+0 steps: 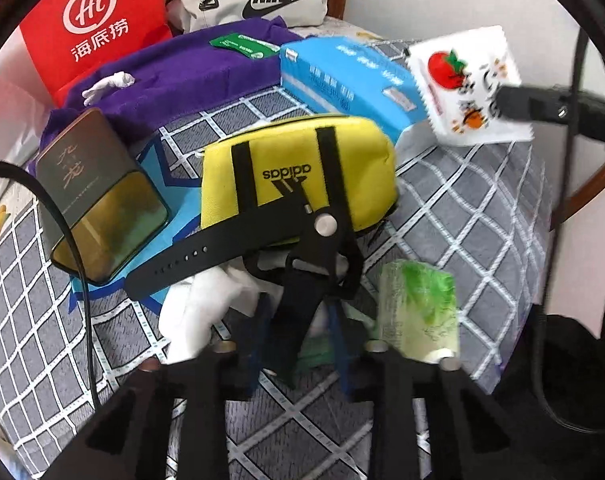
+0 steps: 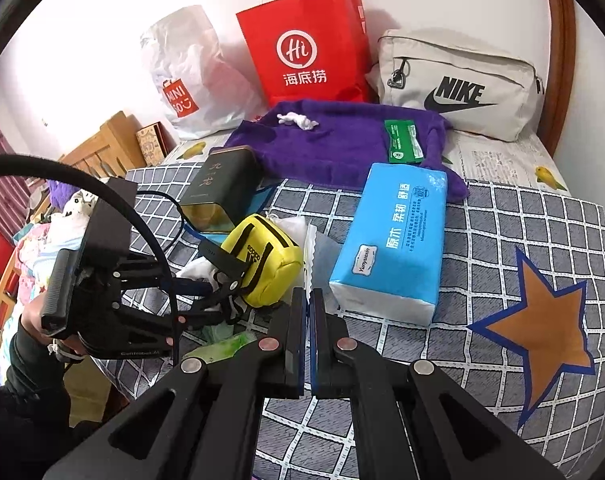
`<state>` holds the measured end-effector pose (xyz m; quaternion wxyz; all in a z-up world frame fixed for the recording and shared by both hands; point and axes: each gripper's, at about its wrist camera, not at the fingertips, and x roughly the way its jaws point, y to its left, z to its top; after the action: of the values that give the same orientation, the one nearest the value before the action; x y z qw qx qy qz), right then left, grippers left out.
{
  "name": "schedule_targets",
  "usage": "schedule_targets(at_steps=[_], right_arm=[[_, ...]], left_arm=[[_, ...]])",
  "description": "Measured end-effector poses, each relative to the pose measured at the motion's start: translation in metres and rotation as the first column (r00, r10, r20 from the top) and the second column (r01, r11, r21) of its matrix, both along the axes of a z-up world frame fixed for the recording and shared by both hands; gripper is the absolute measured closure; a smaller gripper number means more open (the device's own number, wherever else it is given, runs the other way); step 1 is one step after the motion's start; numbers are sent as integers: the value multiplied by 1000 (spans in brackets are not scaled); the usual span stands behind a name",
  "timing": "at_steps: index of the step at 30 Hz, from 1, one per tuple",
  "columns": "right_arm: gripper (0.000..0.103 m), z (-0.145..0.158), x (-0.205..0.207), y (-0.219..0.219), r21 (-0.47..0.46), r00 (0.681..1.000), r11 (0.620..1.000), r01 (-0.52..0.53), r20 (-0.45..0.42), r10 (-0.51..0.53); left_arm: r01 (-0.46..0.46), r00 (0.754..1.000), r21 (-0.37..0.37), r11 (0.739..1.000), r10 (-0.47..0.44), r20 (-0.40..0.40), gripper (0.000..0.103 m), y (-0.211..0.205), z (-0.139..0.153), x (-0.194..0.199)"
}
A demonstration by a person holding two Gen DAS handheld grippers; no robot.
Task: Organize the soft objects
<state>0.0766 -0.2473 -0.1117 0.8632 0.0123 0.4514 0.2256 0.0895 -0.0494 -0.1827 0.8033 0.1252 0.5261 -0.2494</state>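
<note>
The black strap [image 1: 206,252], buckle and all, hangs pinched in the left gripper [image 1: 298,336], whose jaws are nearly closed on it, just in front of the yellow pouch [image 1: 298,176] on the checked bedcover [image 1: 482,208]. This looks like a lift to clear it off the white cloth [image 1: 206,308] beneath. To the right, the right gripper [image 2: 306,312] is fully closed on a tomato-print packet [image 1: 466,84], held up off the bed near the blue tissue pack [image 2: 394,240].

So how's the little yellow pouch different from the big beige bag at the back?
The yellow pouch is small, bright yellow with black straps; the beige bag is much larger and pale, with a black logo. The pouch lies mid-bed among clutter, right beside the left gripper; the bag leans against the wall behind the purple towel. Both are soft fabric bags with printed sports logos.
</note>
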Motion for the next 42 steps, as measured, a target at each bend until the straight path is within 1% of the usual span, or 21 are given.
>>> schedule_targets(at_steps=[2,4,7,10,14,16,19,22,27,28,30,32,36,42], right_arm=[[101,1,0,-1,2,1000,1000,0,1,0],[101,1,0,-1,4,1000,1000,-1,3,1],[101,-1,1,1,7,1000,1000,0,-4,0],[101,-3,0,3,3,1000,1000,-7,-9,7],[101,-2,-2,3,0,1000,1000,-9,-8,9],[101,-3,-2,3,-1,1000,1000,-6,-10,6],[101,-5,0,4,3,1000,1000,-2,-20,2],[101,-7,-1,5,-1,1000,1000,-11,-26,11],[101,-6,-1,5,2,1000,1000,-7,-18,7],[101,-5,-1,4,3,1000,1000,-6,-16,6],[101,-4,0,4,3,1000,1000,-8,-12,8],[101,-3,0,4,0,1000,1000,-8,-9,8],[101,-2,3,5,4,1000,1000,-6,-6,6],[101,1,9,9,1,1000,1000,-18,6,18]], left_arm=[[3,1000,-32,999,-4,-1,83,4,8,-3],[7,1000,-42,999,-6,10,85,6,11,-5],[-1,1000,-67,998,0,-16,85,9,8,-4],[-11,999,-76,997,8,-34,86,7,2,0],[-31,999,-119,992,28,-30,86,15,10,6],[-41,999,-120,992,37,-36,88,17,9,10],[-54,997,-109,993,48,-59,89,13,0,16],[-87,995,-148,985,79,-57,90,19,2,21],[-106,994,-157,982,101,-42,91,24,9,21],[-106,994,-173,979,101,-37,91,27,13,19],[-116,993,-232,966,109,-41,91,33,22,15],[-132,991,-259,957,126,-38,91,40,28,12],[-157,987,-277,948,159,-17,91,47,37,11],[-178,983,-276,944,184,-4,92,52,42,19]])
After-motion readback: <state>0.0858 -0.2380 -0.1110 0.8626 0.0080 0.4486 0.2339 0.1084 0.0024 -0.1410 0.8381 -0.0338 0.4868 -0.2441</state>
